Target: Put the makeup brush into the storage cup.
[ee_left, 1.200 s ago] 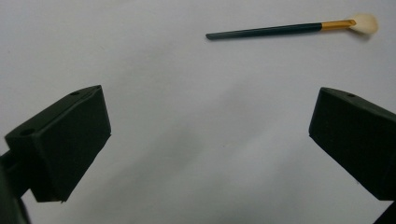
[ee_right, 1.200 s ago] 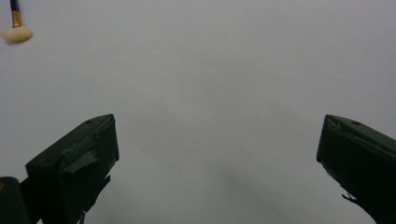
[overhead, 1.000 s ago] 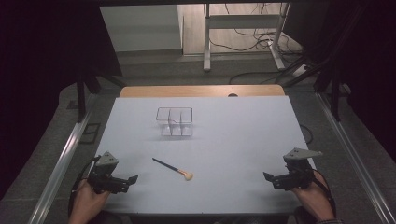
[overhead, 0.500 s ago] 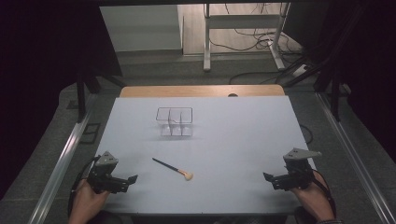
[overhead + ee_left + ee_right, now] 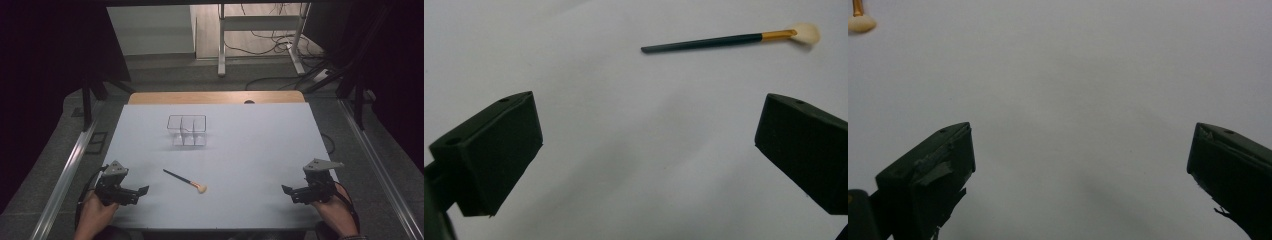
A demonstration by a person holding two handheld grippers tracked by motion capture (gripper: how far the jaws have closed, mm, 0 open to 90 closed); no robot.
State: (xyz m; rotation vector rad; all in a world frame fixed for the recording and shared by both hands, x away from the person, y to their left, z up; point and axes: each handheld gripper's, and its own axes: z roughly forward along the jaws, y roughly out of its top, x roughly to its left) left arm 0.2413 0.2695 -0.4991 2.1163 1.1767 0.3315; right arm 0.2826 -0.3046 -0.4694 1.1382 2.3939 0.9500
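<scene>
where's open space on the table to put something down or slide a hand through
Widest bare patch: the right half of the table, from the clear divided box and the brush across to the right gripper. Another lies left of the box, above the left gripper. Tightest is the strip between brush and box.

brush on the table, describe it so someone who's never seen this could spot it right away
On the pale table, look nearer the person than the clear divided box and closer to the left gripper. The brush lies flat there alone: a thin dark handle, a gold band and a small cream tuft.
</scene>
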